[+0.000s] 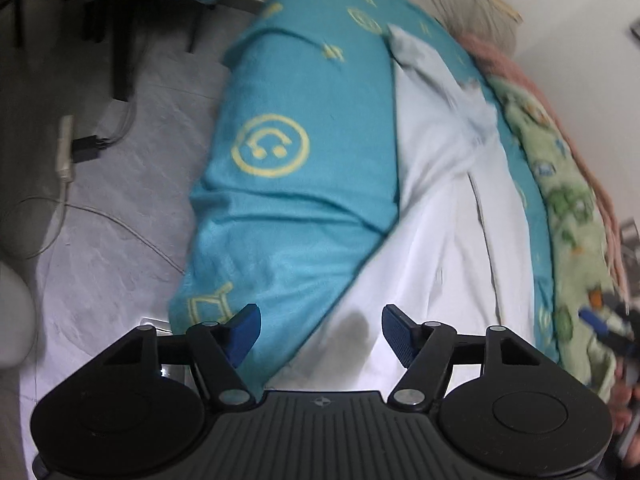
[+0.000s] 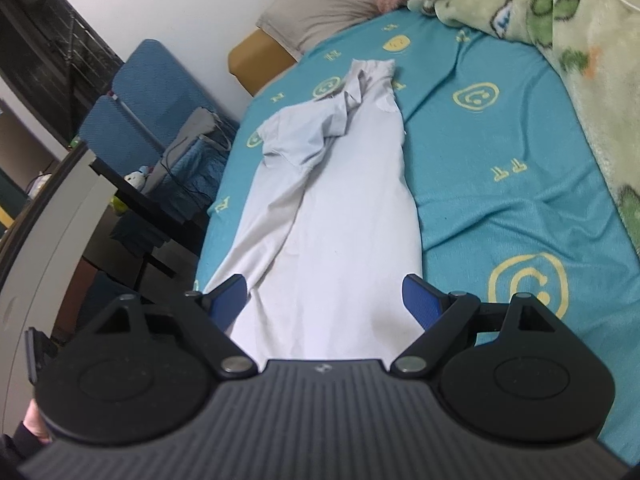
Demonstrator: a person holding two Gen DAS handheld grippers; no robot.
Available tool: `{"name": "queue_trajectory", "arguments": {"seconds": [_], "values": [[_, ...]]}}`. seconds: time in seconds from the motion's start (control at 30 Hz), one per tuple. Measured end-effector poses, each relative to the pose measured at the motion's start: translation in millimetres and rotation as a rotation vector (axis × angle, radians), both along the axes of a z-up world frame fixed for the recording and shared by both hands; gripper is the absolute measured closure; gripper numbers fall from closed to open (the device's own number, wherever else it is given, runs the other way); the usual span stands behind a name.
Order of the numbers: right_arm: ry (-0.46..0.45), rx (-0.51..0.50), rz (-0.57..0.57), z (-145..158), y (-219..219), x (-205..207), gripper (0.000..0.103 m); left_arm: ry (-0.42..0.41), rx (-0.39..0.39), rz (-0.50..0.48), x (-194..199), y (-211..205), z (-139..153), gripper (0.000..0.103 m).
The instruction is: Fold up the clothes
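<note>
White shirt point(image 2: 340, 200) folded narrow lengthwise on teal bedsheet point(image 2: 500, 128), both tongs point(image 1: 320, 332) point(image 2: 326, 300) spread, empty.

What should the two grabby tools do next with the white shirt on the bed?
Probably lower both and pinch the shirt's near hem. The white shirt lies lengthwise on the blue sheet, sides already folded in. The right tool hangs open over its near end, and the left tool is open over its edge, holding nothing. Then the hem could go toward the collar.

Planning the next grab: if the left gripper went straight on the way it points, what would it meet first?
Most likely the near end of the white shirt, which lies between the open left gripper's fingers; depth is unclear.
</note>
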State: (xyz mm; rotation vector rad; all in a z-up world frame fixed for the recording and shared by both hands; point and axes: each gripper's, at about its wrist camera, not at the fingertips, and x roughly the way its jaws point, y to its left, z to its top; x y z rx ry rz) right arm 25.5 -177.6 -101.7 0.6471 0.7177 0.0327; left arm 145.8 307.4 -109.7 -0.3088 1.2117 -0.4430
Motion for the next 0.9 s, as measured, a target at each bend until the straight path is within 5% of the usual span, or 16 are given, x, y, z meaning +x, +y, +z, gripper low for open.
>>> {"name": "queue_trajectory", "arguments": {"seconds": [0.17, 0.3, 0.37, 0.7, 0.9], "values": [[0.027, 0.009, -0.015, -8, -1, 5, 0.017, 0.035, 0.069, -0.105, -11, -14, -18, 0.060], [0.043, 0.036, -0.017, -12, -3, 8, 0.017, 0.026, 0.096, -0.102, -18, -14, -17, 0.093], [0.046, 0.045, -0.018, -14, -4, 9, 0.017, 0.001, 0.100, -0.098, -19, -14, -5, 0.099], [0.068, 0.115, -0.077, -22, -21, 4, 0.017, -0.364, 0.302, -0.323, -85, -86, 112, 0.100], [0.045, 0.146, -0.110, -19, -31, -3, 0.017, -0.514, 0.382, -0.473, -140, -145, 145, 0.101]]}}
